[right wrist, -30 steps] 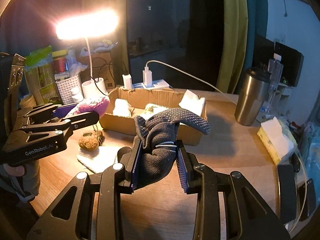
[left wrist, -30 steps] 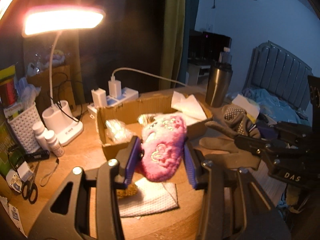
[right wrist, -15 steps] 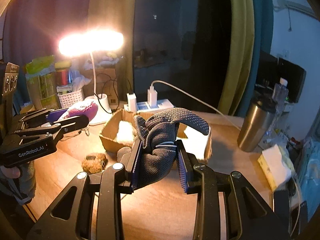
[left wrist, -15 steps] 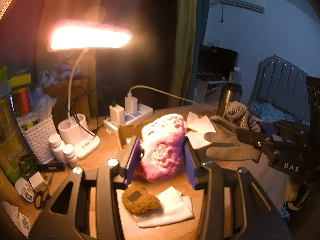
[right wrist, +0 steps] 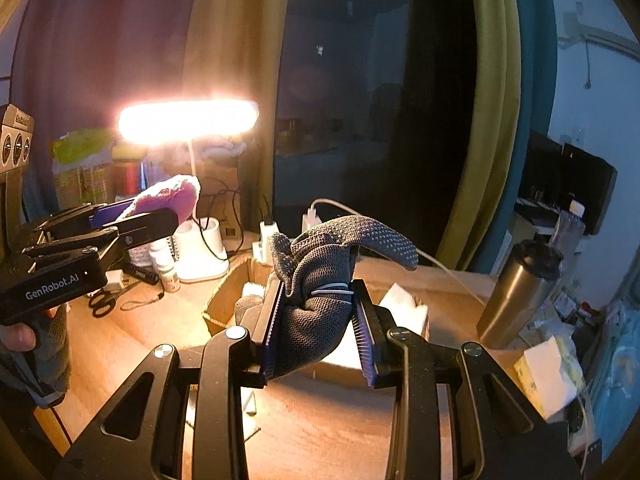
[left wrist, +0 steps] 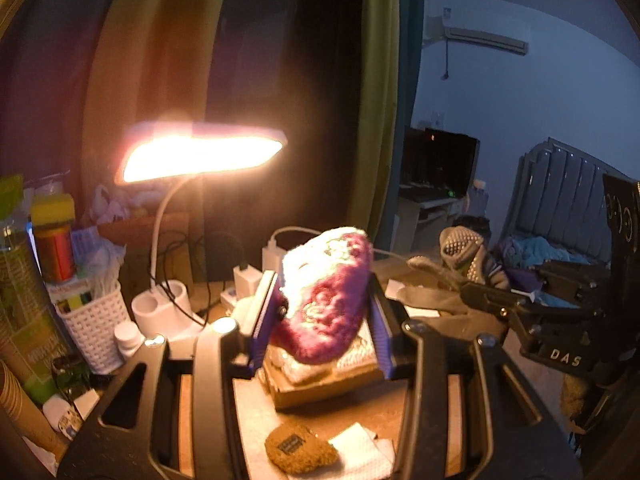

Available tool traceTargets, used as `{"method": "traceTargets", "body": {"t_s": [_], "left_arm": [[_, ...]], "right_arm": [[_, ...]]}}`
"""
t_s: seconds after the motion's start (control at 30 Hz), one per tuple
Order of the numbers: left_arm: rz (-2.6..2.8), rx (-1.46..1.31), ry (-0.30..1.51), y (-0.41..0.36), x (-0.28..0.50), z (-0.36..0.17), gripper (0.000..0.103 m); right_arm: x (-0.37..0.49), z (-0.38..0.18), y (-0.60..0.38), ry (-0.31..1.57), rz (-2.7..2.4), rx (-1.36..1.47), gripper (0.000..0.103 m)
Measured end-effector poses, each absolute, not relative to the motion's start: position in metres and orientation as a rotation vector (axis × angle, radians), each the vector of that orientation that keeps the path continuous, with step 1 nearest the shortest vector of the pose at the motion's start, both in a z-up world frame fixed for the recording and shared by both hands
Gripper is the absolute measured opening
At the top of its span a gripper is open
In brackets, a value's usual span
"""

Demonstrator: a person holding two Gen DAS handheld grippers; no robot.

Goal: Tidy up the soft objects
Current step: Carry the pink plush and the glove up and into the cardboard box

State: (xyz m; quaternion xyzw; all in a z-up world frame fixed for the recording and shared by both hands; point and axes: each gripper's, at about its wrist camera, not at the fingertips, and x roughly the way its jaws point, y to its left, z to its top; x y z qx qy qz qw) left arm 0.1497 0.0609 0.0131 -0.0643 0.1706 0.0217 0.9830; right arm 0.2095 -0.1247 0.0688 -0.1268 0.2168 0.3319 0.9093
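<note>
Your left tool (left wrist: 324,312) is clamped on the pink fuzzy slipper (left wrist: 326,300), held up above the near edge of the cardboard box (left wrist: 320,390); your right tool (right wrist: 320,312) grips the grey dotted glove (right wrist: 320,292) over the same box (right wrist: 224,300). Both soft things are aloft, so the job looks to be lowering them in. Bring each tool down until its load touches the box contents before you release, since limp fabric can catch on the rim. Work one side at a time to avoid the tools colliding. Nearest on the worktop (left wrist: 248,416), a brown fuzzy piece (left wrist: 300,450) on a white cloth (left wrist: 368,452) waits. Farther back, keep clear of the lit desk lamp (left wrist: 200,154).
</note>
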Motion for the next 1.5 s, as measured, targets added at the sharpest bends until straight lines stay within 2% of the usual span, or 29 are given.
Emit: {"method": "traceTargets", "body": {"t_s": [0.3,0.6,1.5], "left_arm": [[0.045,-0.111,0.3,0.065,0.161,0.015,0.043],[0.063,-0.126,0.344,0.072,0.184,-0.002,0.044],[0.09,-0.173,0.522,0.088,0.239,-0.077,0.044]], "right_arm": [[0.226,0.079,-0.116,0.412,0.684,-0.268,0.035],[0.247,0.069,-0.104,0.434,0.708,-0.27,0.035],[0.309,-0.014,-0.054,0.669,0.859,-0.234,0.035]]}}
